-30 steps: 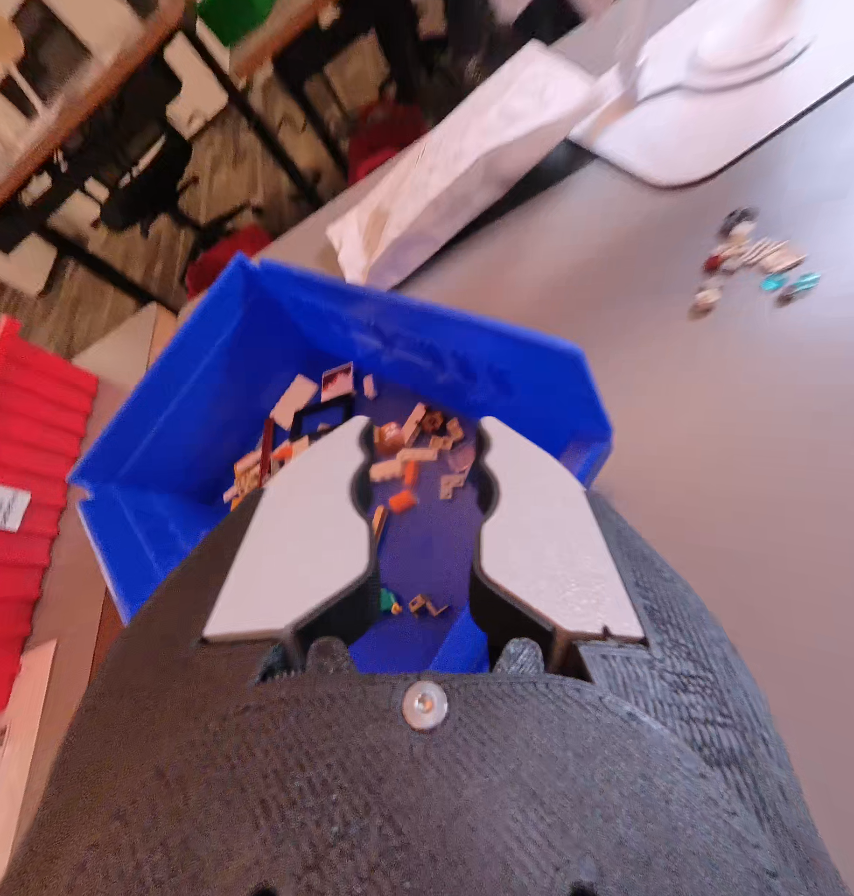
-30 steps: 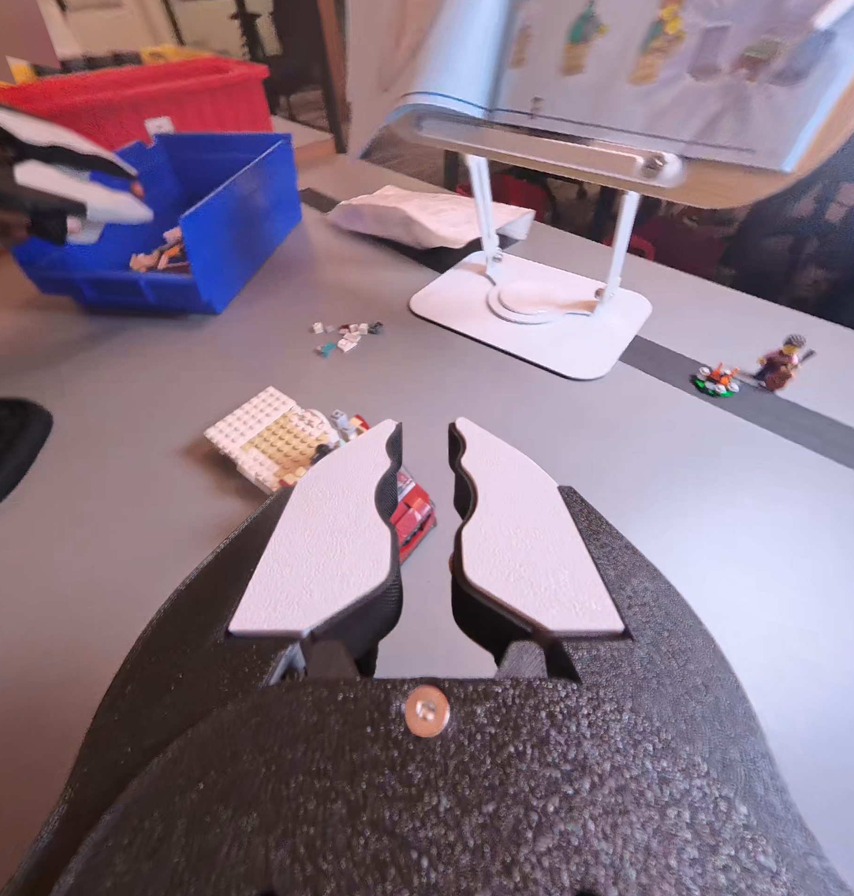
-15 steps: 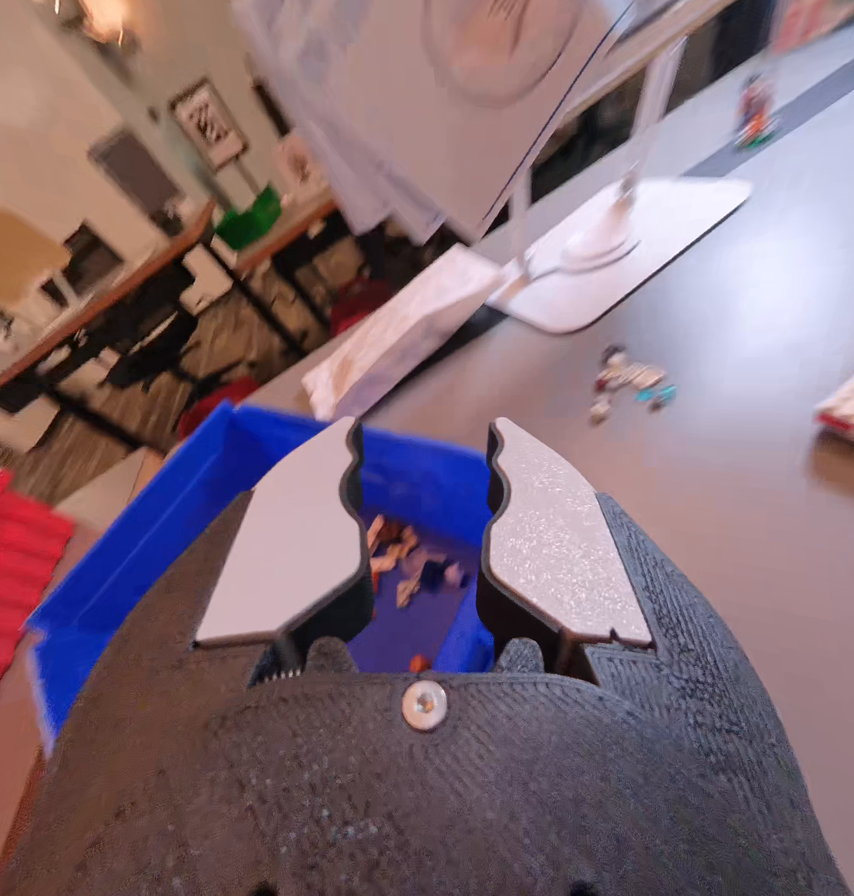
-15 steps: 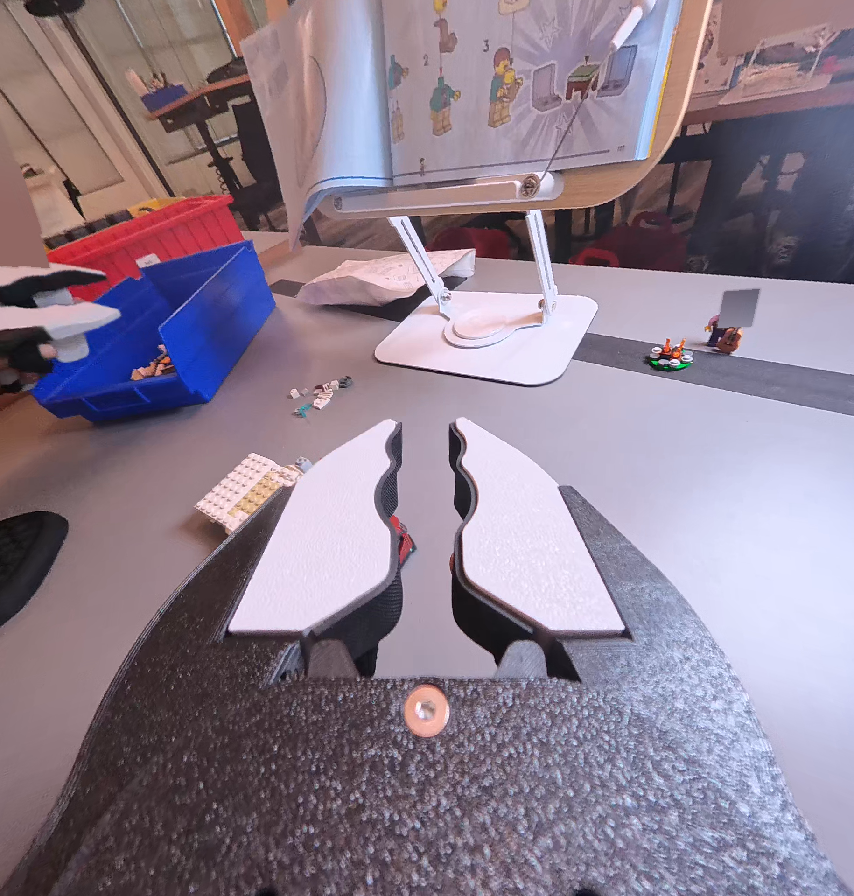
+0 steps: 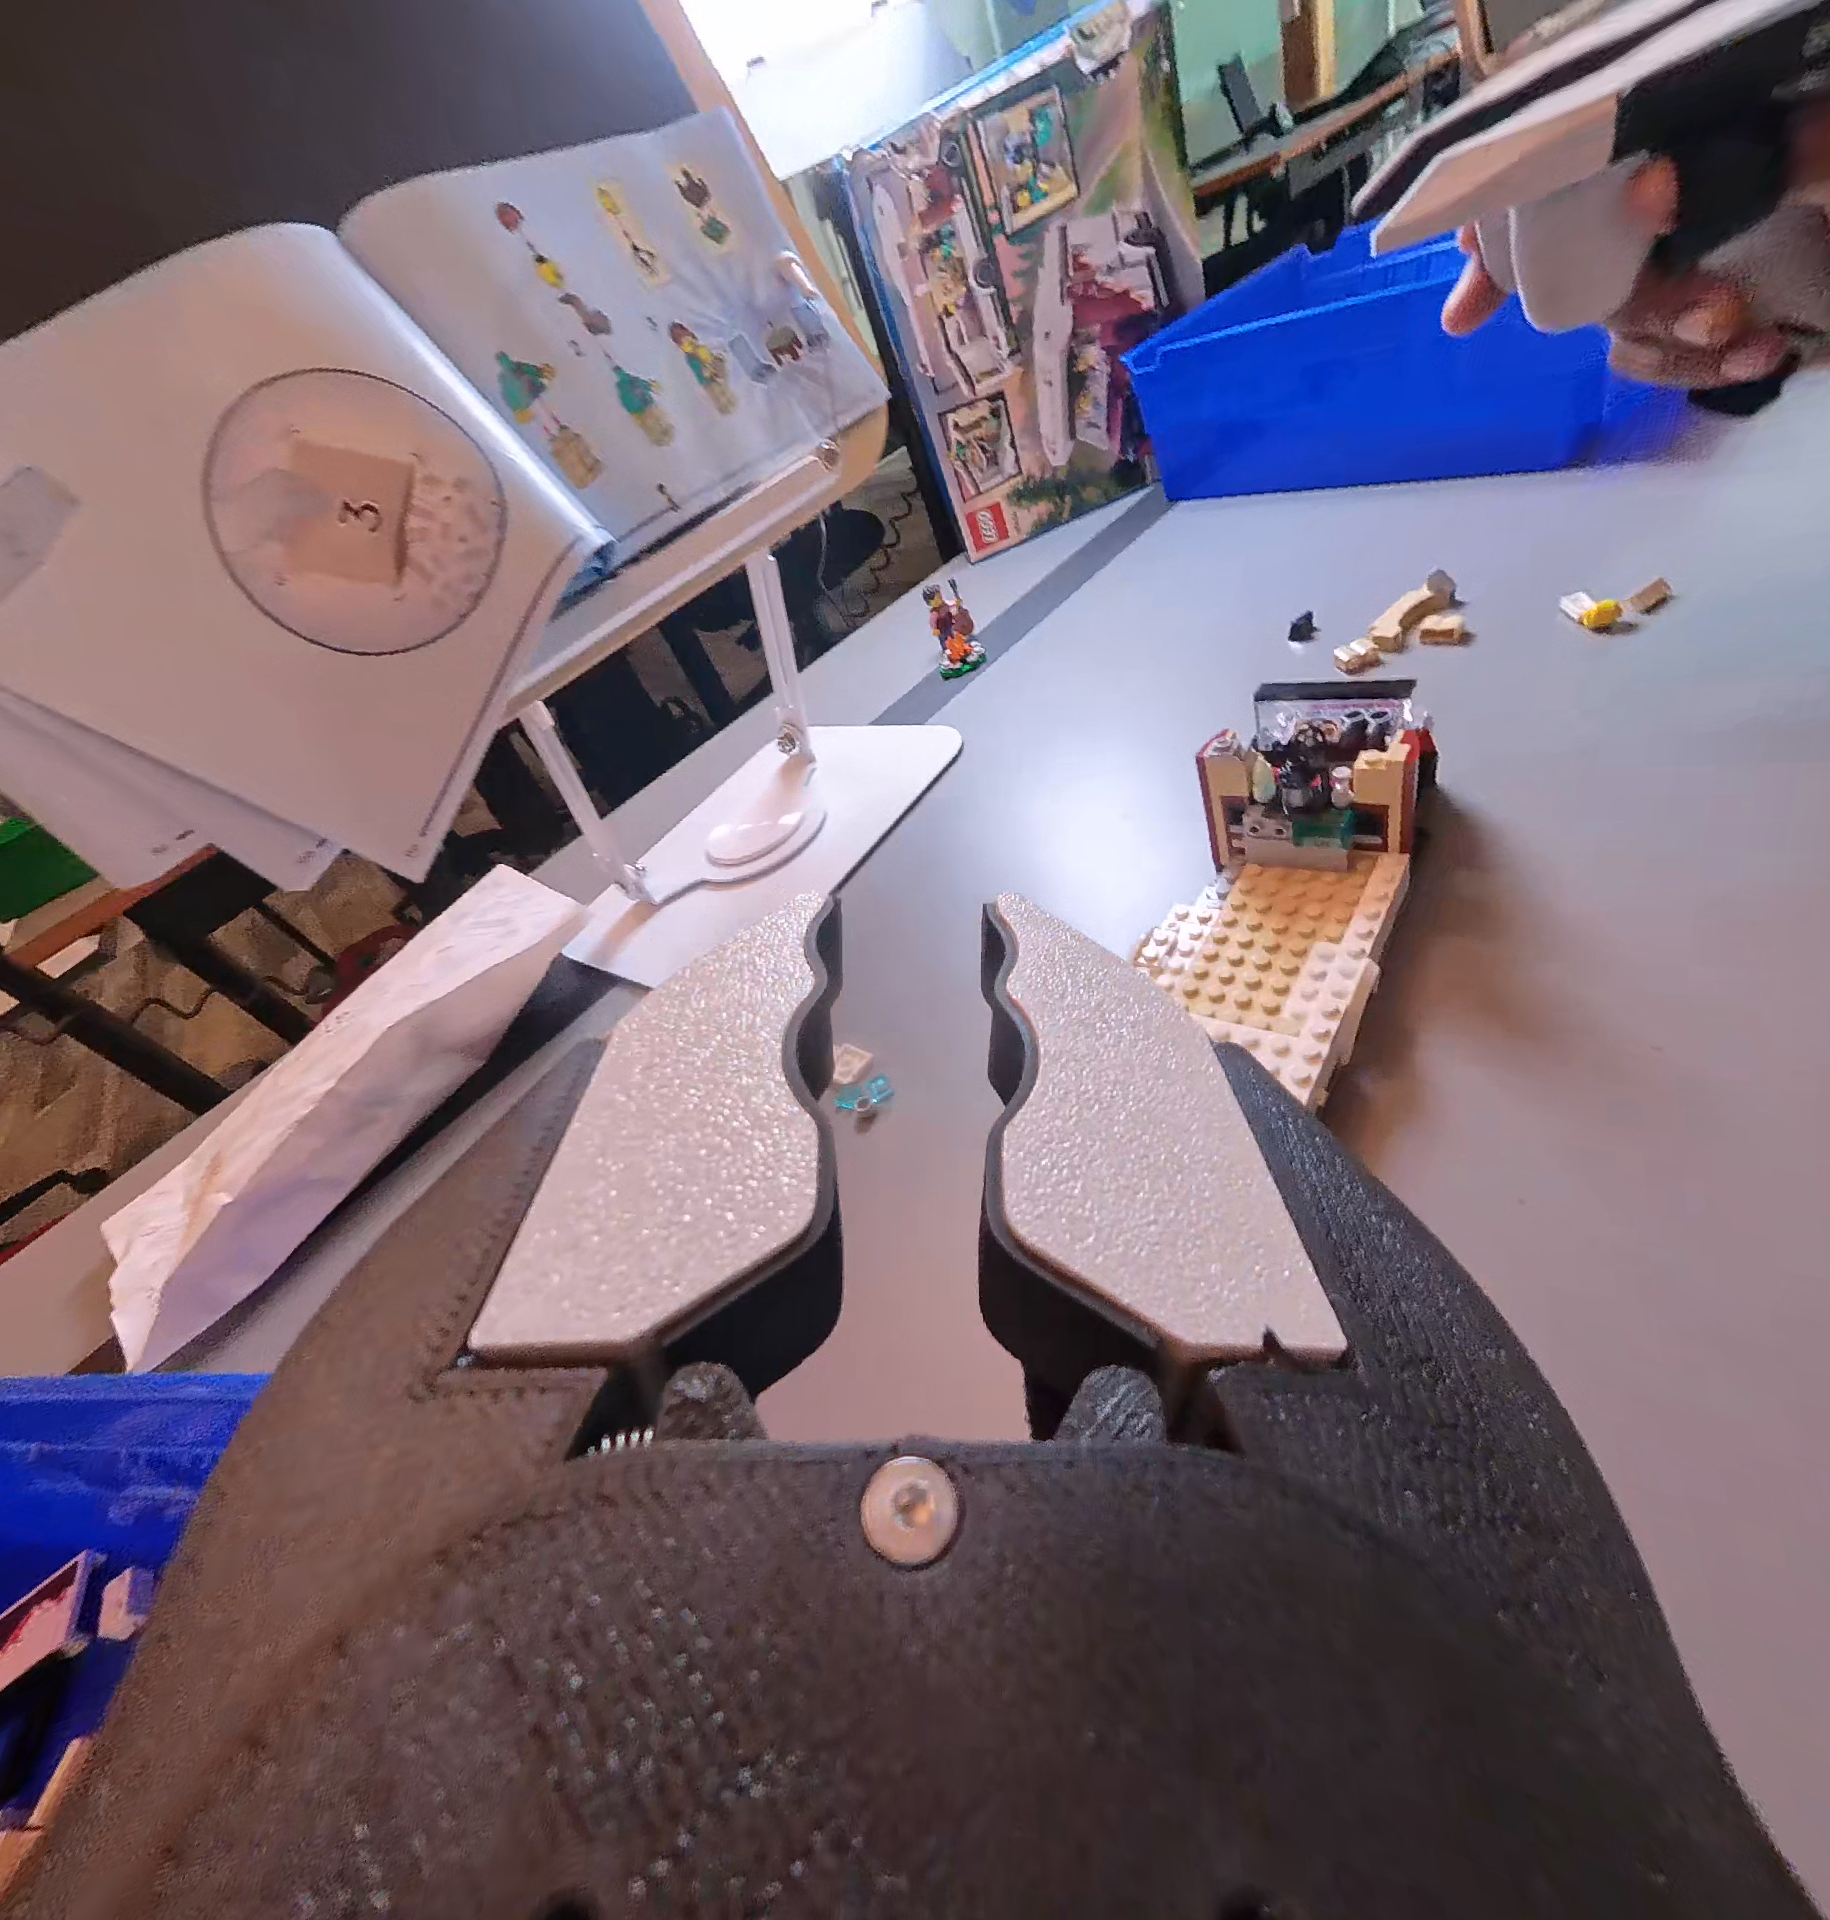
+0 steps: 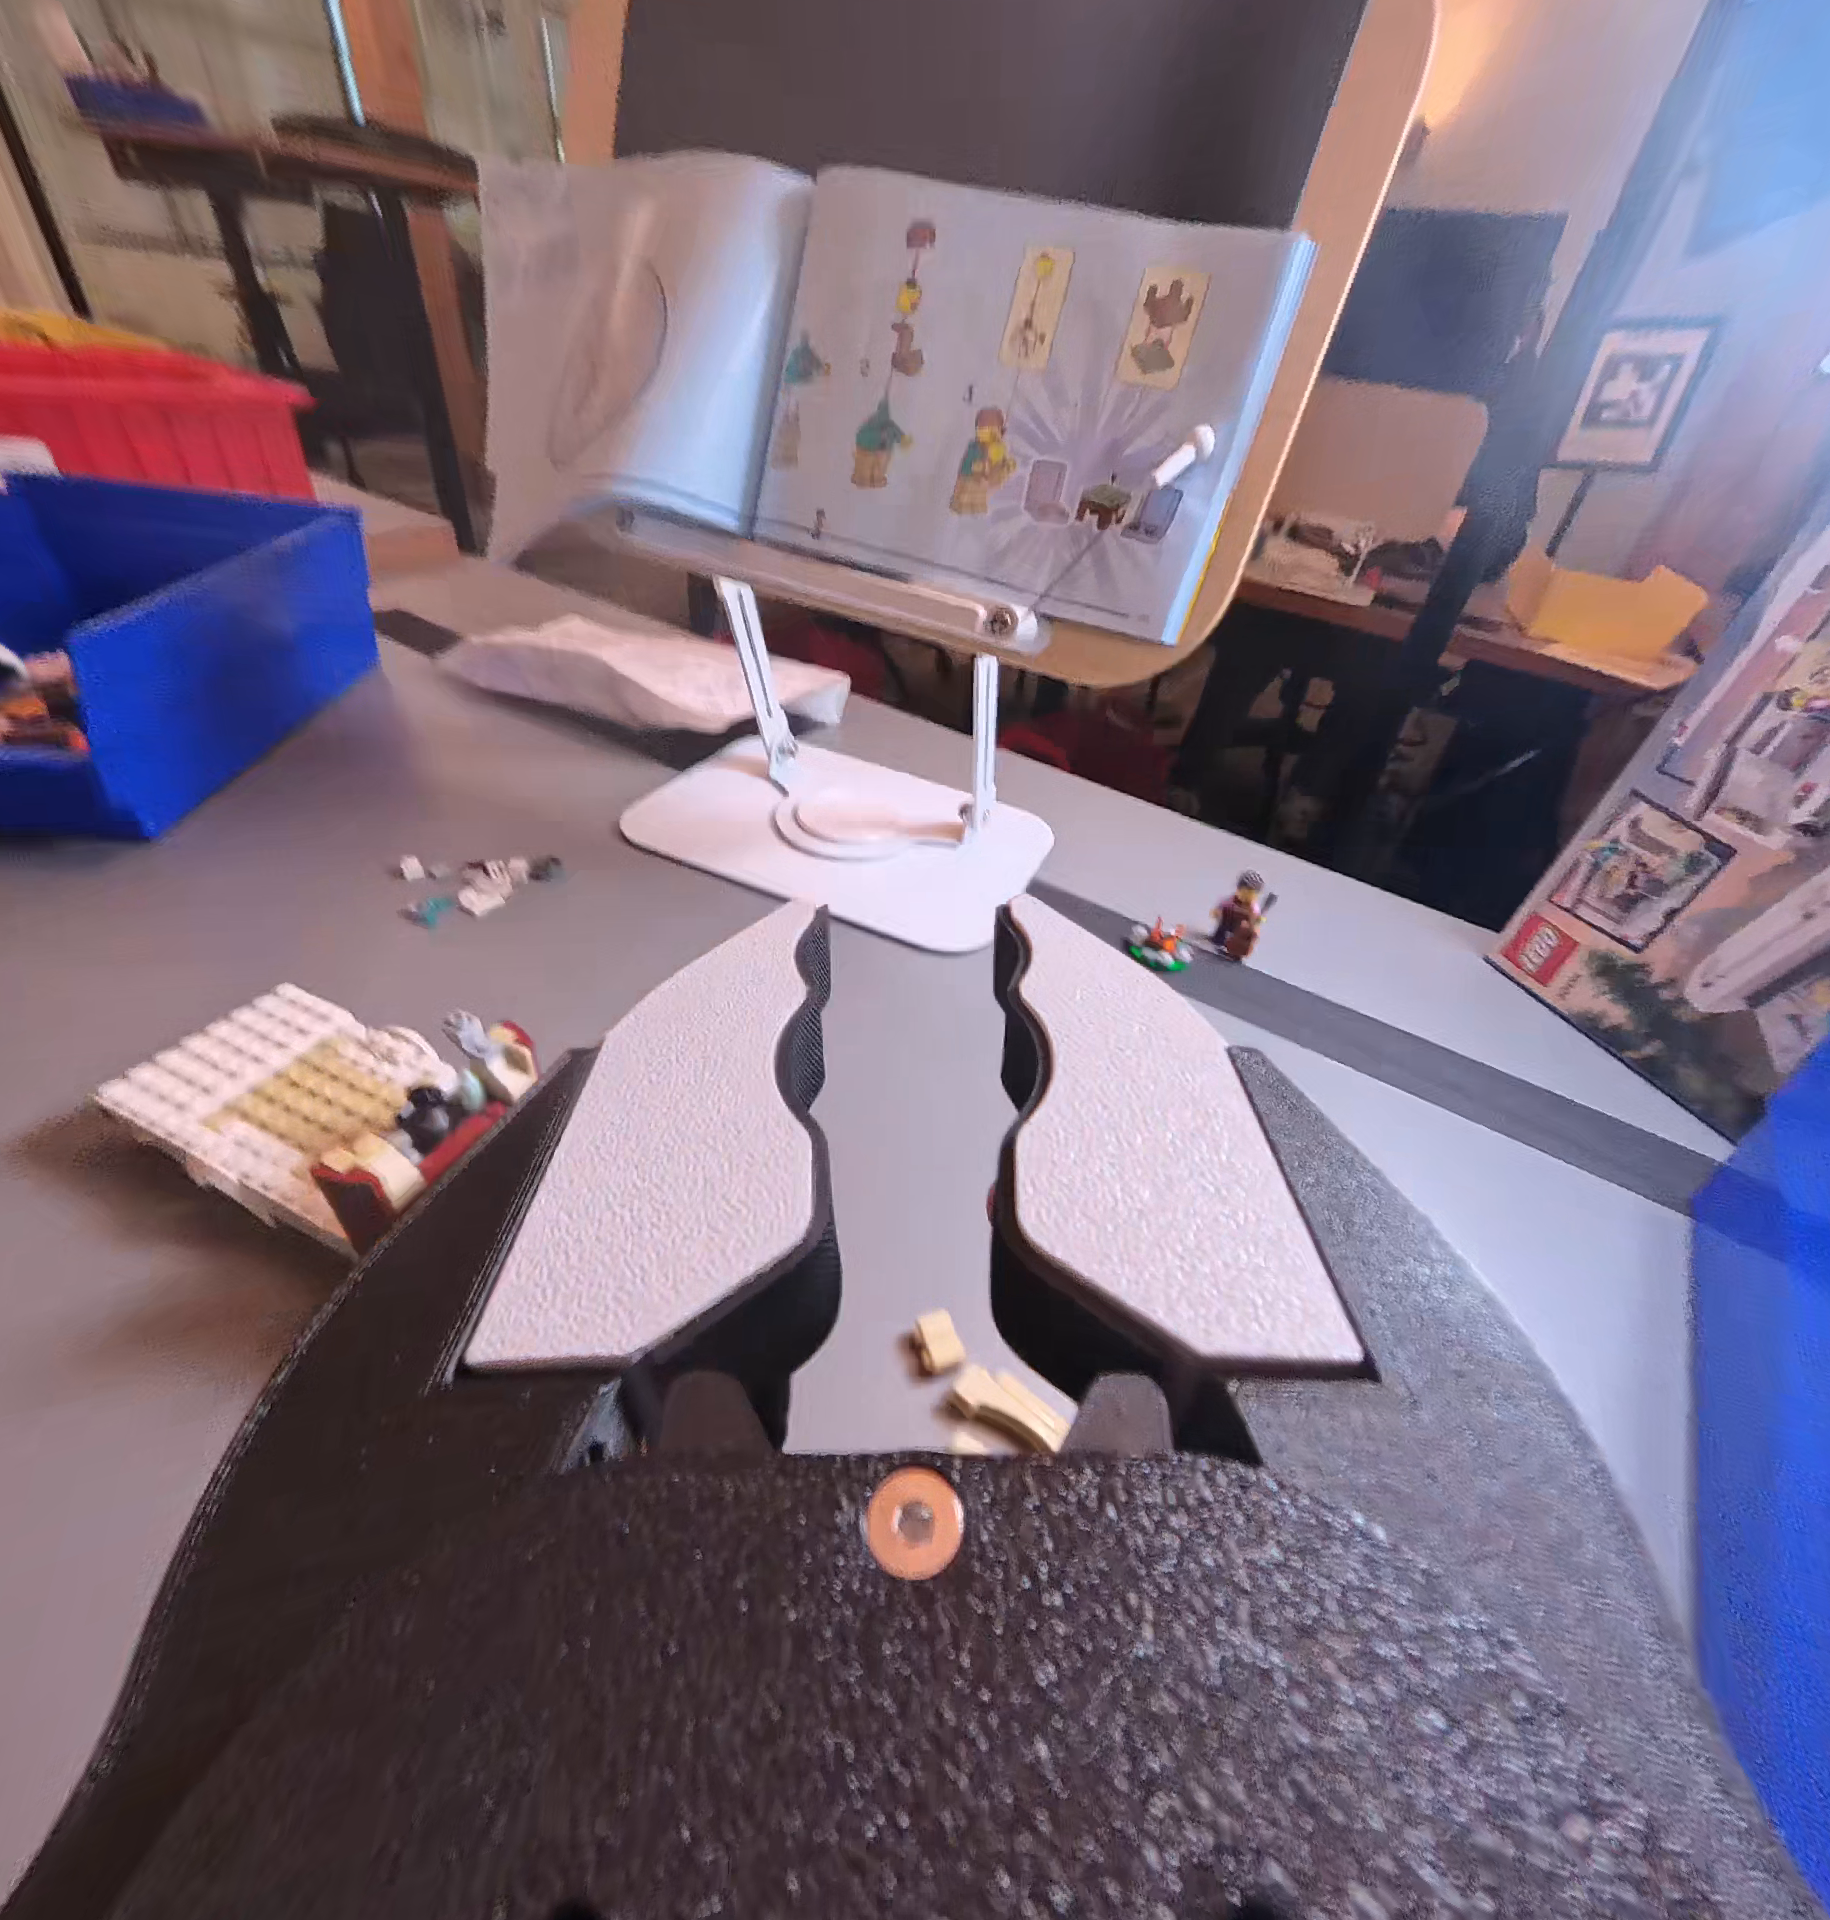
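Both grippers empty w/ jaws apart: left gripper (image 5: 909, 914) hovers over tiny teal bits (image 5: 865, 1093), brick build (image 5: 1295, 894) at its 2 o'clock. Right gripper (image 6: 911, 914) has tan pieces (image 6: 984, 1382) under it. Imo a low sweep could scatter those.

Matt grey table (image 5: 1513, 1039); glossy blue plastic bin (image 6: 215, 644); crumpled paper bag (image 5: 350, 1070).
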The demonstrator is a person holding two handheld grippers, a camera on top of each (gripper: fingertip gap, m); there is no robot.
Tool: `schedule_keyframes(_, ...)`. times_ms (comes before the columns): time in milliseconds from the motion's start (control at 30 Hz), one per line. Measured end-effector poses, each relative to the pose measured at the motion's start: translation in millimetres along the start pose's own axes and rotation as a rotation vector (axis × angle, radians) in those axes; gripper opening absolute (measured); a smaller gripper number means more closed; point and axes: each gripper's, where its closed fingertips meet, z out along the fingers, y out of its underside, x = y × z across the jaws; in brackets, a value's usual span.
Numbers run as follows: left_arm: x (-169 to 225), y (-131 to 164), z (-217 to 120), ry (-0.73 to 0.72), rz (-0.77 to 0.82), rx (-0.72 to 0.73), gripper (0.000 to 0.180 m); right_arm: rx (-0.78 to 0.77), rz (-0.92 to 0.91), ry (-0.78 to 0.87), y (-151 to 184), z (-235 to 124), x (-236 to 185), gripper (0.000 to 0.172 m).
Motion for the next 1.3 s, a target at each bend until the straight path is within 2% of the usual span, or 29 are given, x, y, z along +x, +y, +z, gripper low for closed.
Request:
schedule_keyframes(100, 12, 6, 7, 0.029, 0.023, -0.027, 0.026, -0.199, -0.119, 0.013, 10, -7, 8, 0.026)
schedule_keyframes(167, 17, 6, 10, 0.04, 0.032, -0.033, 0.026, -0.406, -0.171, -0.048, 28, -21, 8, 0.025)
schedule_keyframes(267, 18, 9, 10, 0.043, 0.045, -0.046, 0.026, -0.762, -0.17, -0.211, 81, -57, -1, 0.025)
schedule_keyframes(333, 18, 11, 9, 0.042, 0.045, -0.051, 0.025, -0.903, -0.2, -0.254, 116, -73, -3, 0.024)
schedule_keyframes(433, 16, 12, 9, 0.044, 0.038, -0.055, 0.024, -0.994, -0.199, -0.307, 150, -84, -12, 0.024)
schedule_keyframes(700, 24, 15, 12, 0.073, 0.054, -0.065, 0.023, -1.031, -0.186, -0.285, 169, -76, -12, 0.013)
schedule_keyframes(800, 26, 14, 12, 0.08, 0.064, -0.061, 0.022, -1.028, -0.194, -0.317, 169, -74, -19, 0.013)
schedule_keyframes(867, 35, 9, 11, 0.119, 0.074, -0.035, 0.022, -0.957, -0.192, -0.356, 158, -68, -29, 0.013)
schedule_keyframes(900, 43, 5, 10, 0.158, 0.079, -0.014, 0.022, -0.878, -0.191, -0.409, 146, -63, -41, 0.013)
schedule_keyframes(1000, 84, -13, 6, 0.346, 0.038, 0.065, 0.022, -0.512, -0.262, -0.595, 89, -50, -98, 0.012)
schedule_keyframes(1067, 117, -26, 1, 0.524, -0.092, 0.105, 0.022, -0.308, -0.287, -0.681, 57, -47, -141, 0.012)
schedule_keyframes(1133, 138, -37, 0, 0.658, -0.295, 0.123, 0.023, -0.179, -0.346, -0.734, 41, -45, -177, 0.012)
schedule_keyframes(1300, 151, -46, -1, 0.864, -0.743, 0.108, 0.027, -0.058, -0.476, -0.781, 31, -43, -226, 0.012)
